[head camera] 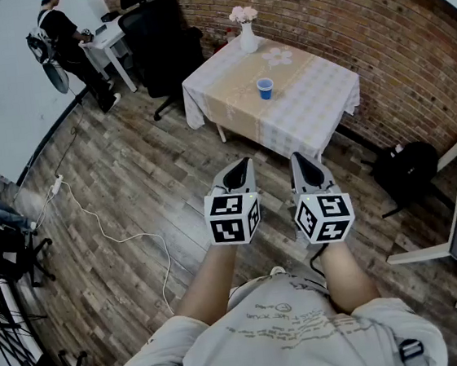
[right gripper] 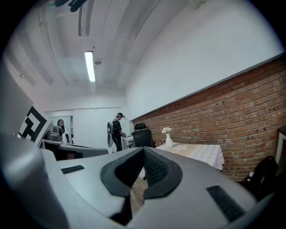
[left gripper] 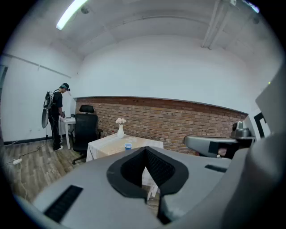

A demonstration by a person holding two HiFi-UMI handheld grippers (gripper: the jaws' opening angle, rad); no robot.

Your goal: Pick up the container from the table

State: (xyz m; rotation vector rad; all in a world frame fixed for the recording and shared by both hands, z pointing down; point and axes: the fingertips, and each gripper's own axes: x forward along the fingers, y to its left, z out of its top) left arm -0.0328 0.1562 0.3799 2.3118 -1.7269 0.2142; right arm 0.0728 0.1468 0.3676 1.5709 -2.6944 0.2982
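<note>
Red brick walling (head camera: 333,18) runs behind a square table under a pale checked cloth (head camera: 325,97), which stands on the grey-brown plank floor (head camera: 123,190) well ahead of us. On that cloth, near its middle, sits the small blue plastic cup (head camera: 264,89) that we take to be the container. A white vase of pink flowers (head camera: 248,36) stands at the far corner, well apart from it, and a black office chair (head camera: 159,38) is parked off the table's left side.

We hold both tools out in front of our chest, side by side over open floor. Our left gripper (head camera: 242,167) has its black-padded jaws pressed together with nothing between them. Our right gripper (head camera: 298,162) looks the same in its own view: tips meeting, nothing pinched.

As we judge it, the task has hardly begun. Neither tool is anywhere near the cup, which sits upright on the table, well away from both. What is left is all of it: walking up to the table, spreading one pair of jaws, setting them around the cup, closing, and lifting it clear of the cloth.
</note>
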